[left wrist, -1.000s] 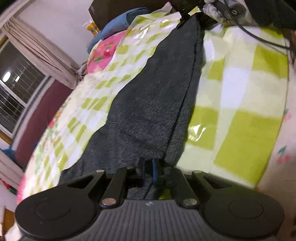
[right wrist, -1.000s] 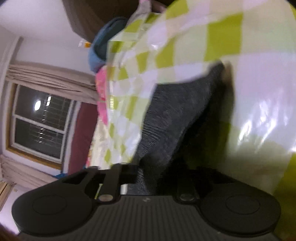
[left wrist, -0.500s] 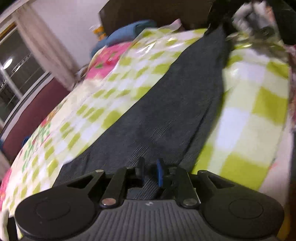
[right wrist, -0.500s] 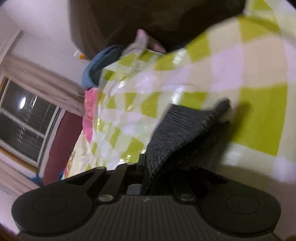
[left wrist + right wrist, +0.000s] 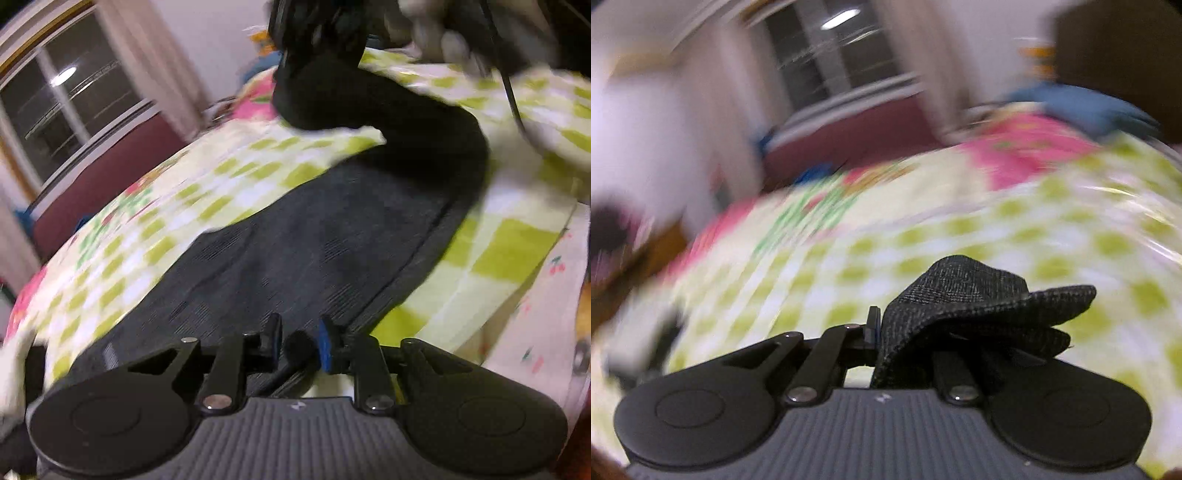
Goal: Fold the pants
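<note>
The dark grey pants point(image 5: 325, 236) lie on a green-and-white checked bed cover point(image 5: 509, 247). My left gripper point(image 5: 297, 341) is shut on the near edge of the pants. The far end of the pants point(image 5: 332, 96) rises off the bed, held up by the right gripper's black body point(image 5: 314, 26). In the right wrist view my right gripper point(image 5: 905, 332) is shut on a bunched end of the pants point(image 5: 975, 295), which hangs over its right finger and hides it.
A window point(image 5: 70, 107) with curtains and a maroon wall strip are at the left. A pink floral blanket point(image 5: 1027, 151) and a blue cloth point(image 5: 1086, 107) lie at the bed's far side. A dark headboard point(image 5: 1115, 51) stands behind them.
My right gripper has lifted its end of the pants and swung it over toward the left gripper's side. The pants now arch up at the far end. The left gripper keeps its hold.
</note>
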Demonstrator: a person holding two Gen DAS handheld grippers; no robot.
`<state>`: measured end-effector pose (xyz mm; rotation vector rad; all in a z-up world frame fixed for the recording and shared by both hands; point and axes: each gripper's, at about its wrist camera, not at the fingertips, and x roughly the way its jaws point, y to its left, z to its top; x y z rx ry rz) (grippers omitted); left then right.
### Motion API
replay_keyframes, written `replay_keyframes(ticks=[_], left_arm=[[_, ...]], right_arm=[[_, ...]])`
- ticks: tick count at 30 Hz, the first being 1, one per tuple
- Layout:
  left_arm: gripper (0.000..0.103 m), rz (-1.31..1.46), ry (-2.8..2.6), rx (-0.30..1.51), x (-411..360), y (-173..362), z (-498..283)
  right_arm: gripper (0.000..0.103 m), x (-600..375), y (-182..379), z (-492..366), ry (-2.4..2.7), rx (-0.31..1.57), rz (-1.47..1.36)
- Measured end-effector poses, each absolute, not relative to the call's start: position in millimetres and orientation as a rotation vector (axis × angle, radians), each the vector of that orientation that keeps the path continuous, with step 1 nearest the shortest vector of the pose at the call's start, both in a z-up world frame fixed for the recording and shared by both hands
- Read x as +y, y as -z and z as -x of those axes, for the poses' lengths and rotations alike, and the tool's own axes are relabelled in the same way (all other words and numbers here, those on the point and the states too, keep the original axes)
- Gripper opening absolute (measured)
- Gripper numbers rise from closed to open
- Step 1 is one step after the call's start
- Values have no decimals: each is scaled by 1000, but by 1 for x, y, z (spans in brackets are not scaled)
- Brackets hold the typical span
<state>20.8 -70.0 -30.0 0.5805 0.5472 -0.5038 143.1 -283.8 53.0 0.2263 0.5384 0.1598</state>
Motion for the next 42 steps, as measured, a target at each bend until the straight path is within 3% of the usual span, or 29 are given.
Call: replay_keyframes(ticks=[8,11,19,30,42], left_arm=[[41,-441,387,569,-11,34,-12],[41,-420,389,550,-6,34,-9],[42,-339,347,524,22,28,-5],[43,-323,368,538,35,34,10],[44,-297,386,549,37,35,4]], right_arm=[[8,-73,43,-114,-408,617,612],[8,-65,52,-110,-401,648,613],[7,-48,15,-122,-319,575,663],[8,54,57,-79,-541,260,1192],[11,71,48,-96,-551,404,1023]])
